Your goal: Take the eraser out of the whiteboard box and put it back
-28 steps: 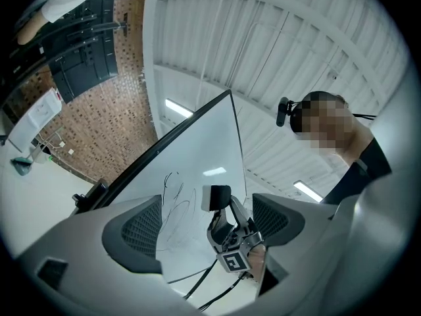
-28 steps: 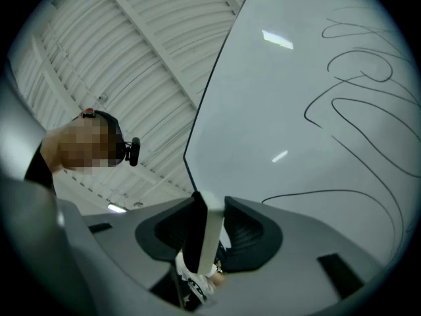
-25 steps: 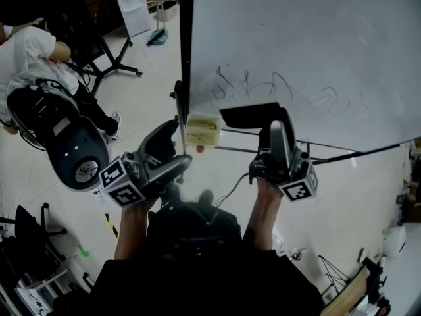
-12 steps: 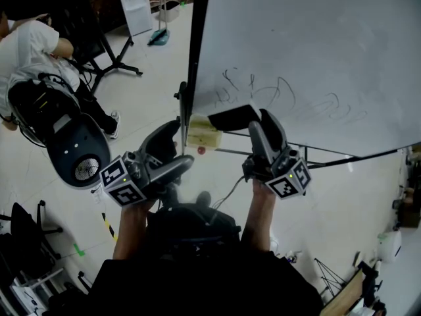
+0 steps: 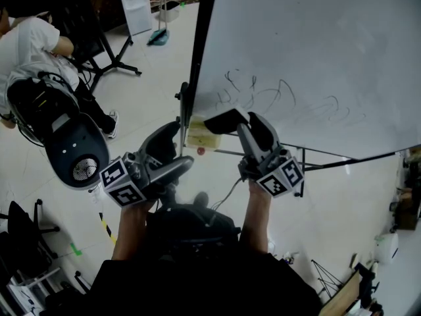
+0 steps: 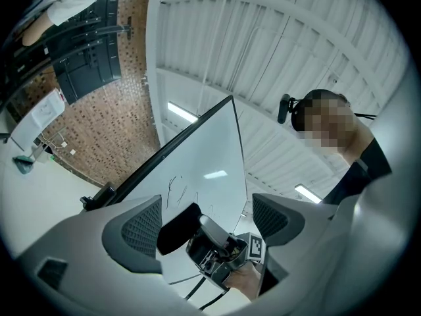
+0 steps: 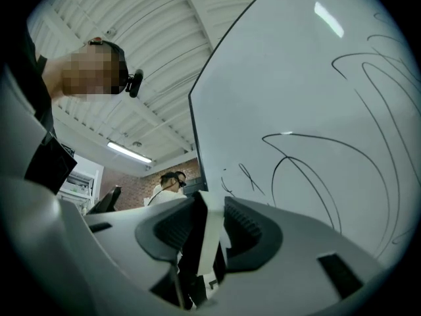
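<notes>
The black eraser [image 5: 223, 121], white along one side, is pinched in my right gripper [image 5: 245, 128] just below the whiteboard's [image 5: 316, 51] lower left corner. It hangs right beside the pale yellow box [image 5: 199, 135] fixed at that corner, apart from it. In the right gripper view the eraser [image 7: 205, 239] stands edge-on between the pads of the right gripper [image 7: 209, 232], with black scribbles on the whiteboard [image 7: 309, 91] behind. My left gripper [image 5: 175, 149] is open and empty, left of the box. The left gripper view shows the left gripper [image 6: 209, 221] open, facing the eraser [image 6: 176, 228].
A person in a white shirt [image 5: 29, 45] sits at the upper left beside a black rounded seat [image 5: 72, 147]. A black stand [image 5: 112, 61] and a small sign board [image 5: 135, 2] are on the pale floor. Thin bars [image 5: 329, 157] run under the whiteboard.
My right gripper has carried the eraser down and to the left, toward the box, and rolled a little. The left gripper has stayed put.
</notes>
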### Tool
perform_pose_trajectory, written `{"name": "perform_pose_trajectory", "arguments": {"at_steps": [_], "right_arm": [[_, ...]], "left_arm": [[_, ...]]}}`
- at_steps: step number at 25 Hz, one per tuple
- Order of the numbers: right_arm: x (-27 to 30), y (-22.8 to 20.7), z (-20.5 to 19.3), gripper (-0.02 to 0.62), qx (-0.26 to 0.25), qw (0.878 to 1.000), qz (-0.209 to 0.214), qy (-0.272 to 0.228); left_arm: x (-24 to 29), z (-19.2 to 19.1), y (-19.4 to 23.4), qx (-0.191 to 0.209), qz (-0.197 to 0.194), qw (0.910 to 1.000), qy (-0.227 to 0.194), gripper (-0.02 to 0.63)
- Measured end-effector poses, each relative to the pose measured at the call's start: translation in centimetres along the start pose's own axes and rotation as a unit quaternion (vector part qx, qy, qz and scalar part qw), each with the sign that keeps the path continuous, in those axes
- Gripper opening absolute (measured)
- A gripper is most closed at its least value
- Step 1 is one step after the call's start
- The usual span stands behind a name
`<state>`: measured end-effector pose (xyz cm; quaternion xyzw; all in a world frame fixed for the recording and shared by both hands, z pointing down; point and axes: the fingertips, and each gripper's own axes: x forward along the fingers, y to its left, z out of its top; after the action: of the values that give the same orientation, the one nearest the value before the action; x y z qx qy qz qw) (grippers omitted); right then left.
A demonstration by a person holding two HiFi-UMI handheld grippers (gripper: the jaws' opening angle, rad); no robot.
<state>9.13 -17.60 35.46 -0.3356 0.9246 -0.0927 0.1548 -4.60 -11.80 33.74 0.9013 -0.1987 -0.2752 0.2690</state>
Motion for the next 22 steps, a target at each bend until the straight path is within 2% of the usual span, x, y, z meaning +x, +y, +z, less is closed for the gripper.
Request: {"name": "perform_pose_trajectory", "arguments": {"at_steps": [10, 22], "right_arm": [[1.0, -0.4, -4.2, 0.16, -0.038, 0.997, 0.0, 0.068], [1.5, -0.7, -7.3, 0.16, -0.063, 0.992, 0.002, 0.113]], "left_arm": [[-0.5, 0.0, 0.7, -0.003, 0.008, 1.0, -0.003, 0.428], [-0.7, 0.0, 1.2, -0.008, 0.011, 0.9999, -0.003, 0.429]]}}
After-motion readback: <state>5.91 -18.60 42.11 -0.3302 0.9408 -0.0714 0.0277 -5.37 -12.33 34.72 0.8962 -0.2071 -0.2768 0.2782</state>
